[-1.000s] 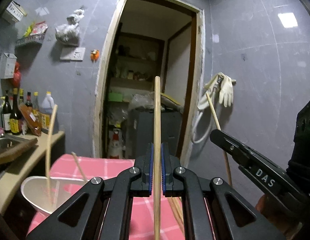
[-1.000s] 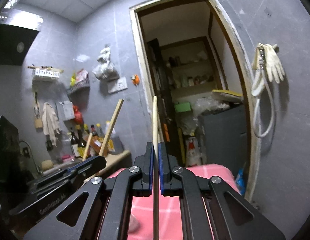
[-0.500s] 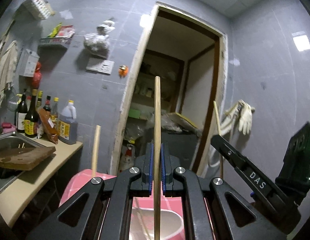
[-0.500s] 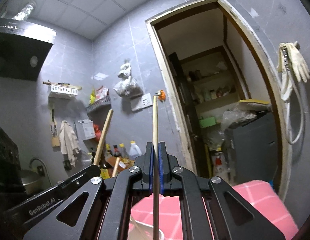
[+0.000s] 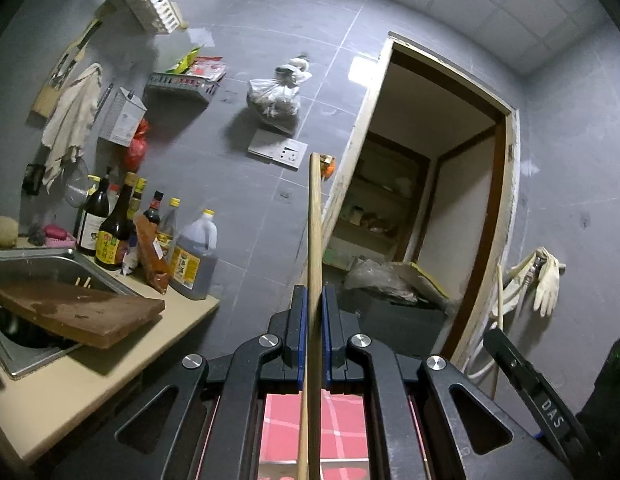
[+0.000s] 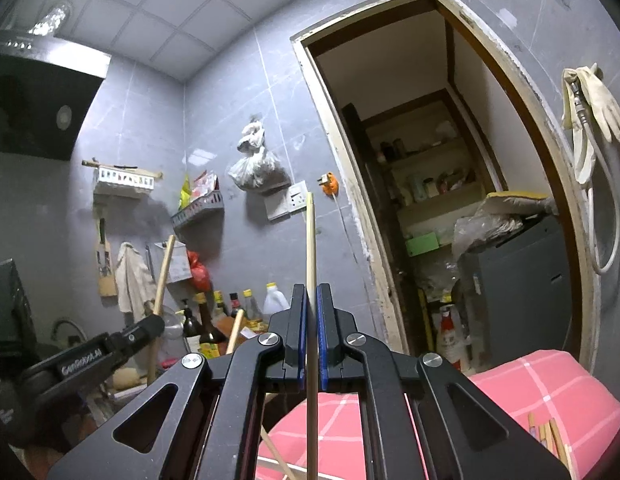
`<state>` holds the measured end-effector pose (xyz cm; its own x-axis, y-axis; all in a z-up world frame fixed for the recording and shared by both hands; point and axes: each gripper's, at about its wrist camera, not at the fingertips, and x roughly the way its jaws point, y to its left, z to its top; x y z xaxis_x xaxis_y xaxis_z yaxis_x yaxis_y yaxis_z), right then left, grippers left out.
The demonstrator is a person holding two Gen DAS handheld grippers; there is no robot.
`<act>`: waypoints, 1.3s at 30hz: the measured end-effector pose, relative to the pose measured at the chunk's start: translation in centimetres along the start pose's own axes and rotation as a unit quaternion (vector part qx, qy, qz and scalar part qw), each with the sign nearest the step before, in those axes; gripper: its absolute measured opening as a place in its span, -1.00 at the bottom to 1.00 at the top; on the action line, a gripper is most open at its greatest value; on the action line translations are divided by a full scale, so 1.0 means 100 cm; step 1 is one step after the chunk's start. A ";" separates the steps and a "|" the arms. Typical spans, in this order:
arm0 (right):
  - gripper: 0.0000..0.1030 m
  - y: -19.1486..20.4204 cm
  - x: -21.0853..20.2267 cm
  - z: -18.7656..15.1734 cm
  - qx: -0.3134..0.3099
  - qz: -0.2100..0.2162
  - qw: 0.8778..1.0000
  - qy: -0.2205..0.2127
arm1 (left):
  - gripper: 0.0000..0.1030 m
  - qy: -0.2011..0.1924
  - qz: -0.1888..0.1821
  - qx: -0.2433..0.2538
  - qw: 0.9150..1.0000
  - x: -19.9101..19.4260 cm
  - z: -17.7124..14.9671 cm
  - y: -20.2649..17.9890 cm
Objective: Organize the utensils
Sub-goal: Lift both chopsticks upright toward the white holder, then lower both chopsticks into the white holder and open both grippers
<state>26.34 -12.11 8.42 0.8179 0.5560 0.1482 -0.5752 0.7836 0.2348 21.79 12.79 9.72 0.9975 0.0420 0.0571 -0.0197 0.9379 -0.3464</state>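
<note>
Sauce bottles [image 5: 121,232] stand at nine o'clock on the beige surface [image 5: 89,364] beside a steel sink [image 5: 13,356]; a tied plastic bag [image 5: 275,98] hangs at twelve, rubber gloves [image 5: 548,284] at three

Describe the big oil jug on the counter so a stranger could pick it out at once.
In the left wrist view, find the beige kitchen counter beside the steel sink. A row of bottles stands along its back against the grey tiled wall. The large translucent plastic jug of dark liquid with a yellow cap and moulded handle ends that row nearest the doorway; its neighbours are slim bottles.
</note>
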 end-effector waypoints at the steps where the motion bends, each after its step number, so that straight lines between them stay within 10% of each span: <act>1: -0.94 0.000 0.000 -0.003 -0.002 -0.001 1.000 -0.001 | -0.91 -0.001 0.001 -0.002 1.000 0.001 -0.001 0.002; 20: -0.94 0.005 0.008 -0.034 -0.032 0.000 0.999 0.006 | -0.91 -0.043 0.021 0.016 0.999 -0.006 -0.037 -0.001; 39: -0.93 0.013 0.006 -0.053 -0.068 0.013 0.997 0.019 | -0.91 0.000 0.011 0.045 0.999 0.000 -0.072 -0.014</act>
<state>25.94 -9.29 3.77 0.8033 0.5842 0.1160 -0.5945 0.7980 0.0982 22.34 8.99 3.48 0.9968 0.0627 0.0501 -0.0475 0.9641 -0.2614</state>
